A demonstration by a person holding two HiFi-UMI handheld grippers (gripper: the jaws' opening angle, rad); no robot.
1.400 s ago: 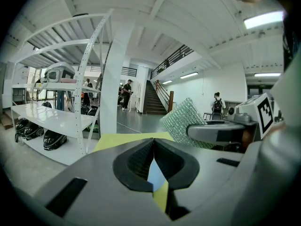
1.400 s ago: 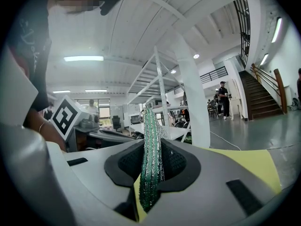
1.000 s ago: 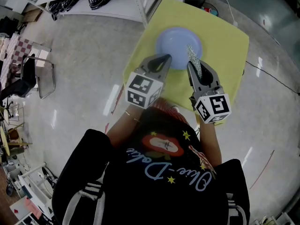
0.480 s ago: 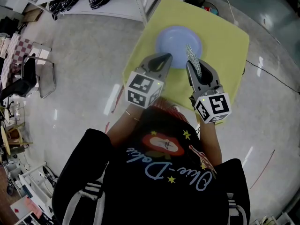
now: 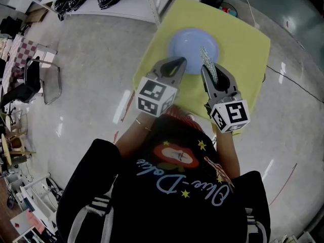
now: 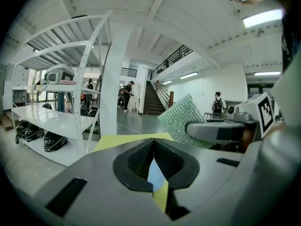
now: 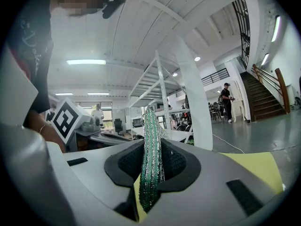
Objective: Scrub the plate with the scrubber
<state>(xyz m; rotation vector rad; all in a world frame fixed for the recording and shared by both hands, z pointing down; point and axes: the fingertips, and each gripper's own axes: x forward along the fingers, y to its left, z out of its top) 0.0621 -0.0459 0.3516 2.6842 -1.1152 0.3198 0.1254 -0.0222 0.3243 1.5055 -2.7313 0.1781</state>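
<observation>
Head view: pale blue plate sits on yellow table, roughly mid-table. Person stands at the near edge, one gripper per hand.

L gripper: jaws fully together, pads meeting at the tips, nothing between them. Tips lie over plate's near-left rim in head view; contact w/ plate can't be told. Through the gap below the pads, L gripper view shows a sliver of blue plate and yellow table.

R gripper: jaws clamped on green metallic mesh scrubber, pads pressing both flat faces. Scrubber stands edge-on and upright between the pads, sticking out well past the tips. In head view it overlaps plate's near-right rim; whether it touches the plate can't be told.

Grippers side by side, close but apart.

Bkgd: white shelving rack beyond the table, grey chair on the floor at left.
</observation>
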